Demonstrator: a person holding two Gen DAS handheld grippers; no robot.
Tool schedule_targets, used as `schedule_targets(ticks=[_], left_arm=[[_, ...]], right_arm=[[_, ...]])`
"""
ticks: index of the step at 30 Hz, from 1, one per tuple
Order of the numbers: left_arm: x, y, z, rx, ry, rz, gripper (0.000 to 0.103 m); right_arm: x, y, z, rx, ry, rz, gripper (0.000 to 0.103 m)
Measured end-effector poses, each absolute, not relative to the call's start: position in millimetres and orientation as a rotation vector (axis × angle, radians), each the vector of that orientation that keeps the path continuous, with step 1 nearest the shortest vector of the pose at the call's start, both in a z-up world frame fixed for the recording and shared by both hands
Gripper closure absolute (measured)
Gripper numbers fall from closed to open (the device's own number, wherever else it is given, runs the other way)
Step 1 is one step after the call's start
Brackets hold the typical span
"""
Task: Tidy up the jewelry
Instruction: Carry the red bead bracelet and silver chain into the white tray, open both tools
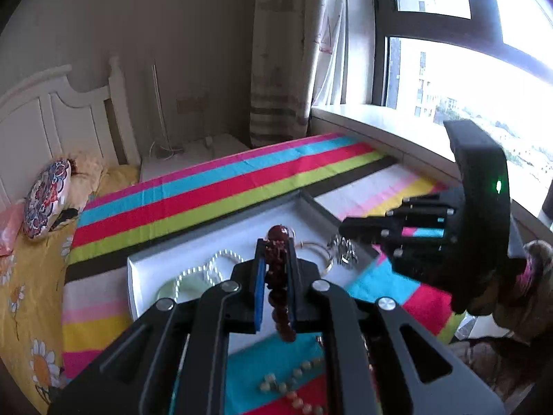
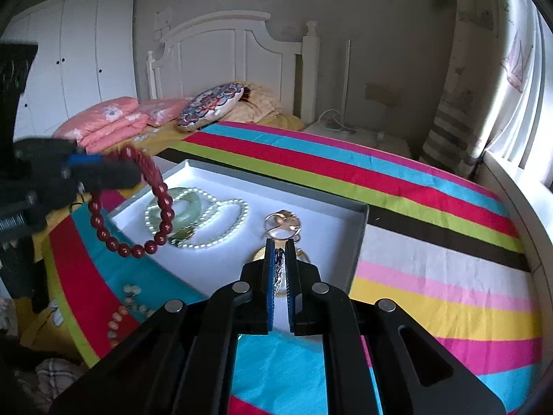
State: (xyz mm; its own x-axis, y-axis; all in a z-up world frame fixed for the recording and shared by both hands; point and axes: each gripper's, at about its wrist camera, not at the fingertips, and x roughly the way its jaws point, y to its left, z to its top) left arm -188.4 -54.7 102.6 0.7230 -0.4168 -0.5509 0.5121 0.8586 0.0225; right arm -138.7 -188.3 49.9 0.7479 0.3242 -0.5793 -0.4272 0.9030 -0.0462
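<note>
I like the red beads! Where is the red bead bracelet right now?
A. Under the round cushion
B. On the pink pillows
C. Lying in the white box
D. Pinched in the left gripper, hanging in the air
D: the red bead bracelet hangs from the shut left gripper, above the edge of the white box.

Tray point(image 2: 359, 228) sits on bedspread point(image 2: 414, 207), w/ pearl strand point(image 2: 221, 221) & bangle point(image 2: 183, 207) inside at left, rings point(image 2: 283, 224) right of them. Loose beads point(image 2: 128, 307) lie on spread left of tray; pillows point(image 2: 114, 121) behind.
</note>
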Motion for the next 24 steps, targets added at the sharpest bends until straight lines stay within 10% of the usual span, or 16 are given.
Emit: schedule_targets(ticks=[17, 20, 24], left_arm=[[-87.0, -65.2, 49.6, 0.074, 0.729, -0.475, 0.089], [-73.8, -49.9, 32.5, 0.054, 0.765, -0.403, 0.056], [-73.7, -22.0, 28.5, 0.006, 0.744, -0.329, 0.03]], right_arm=[[-62.2, -149.0, 20.7, -0.574, 0.575, 0.231, 0.096], [-58.2, -143.1, 14.3, -0.569, 0.61, 0.263, 0.09], [-64.8, -152.6, 30.4, -0.419, 0.612, 0.355, 0.055]])
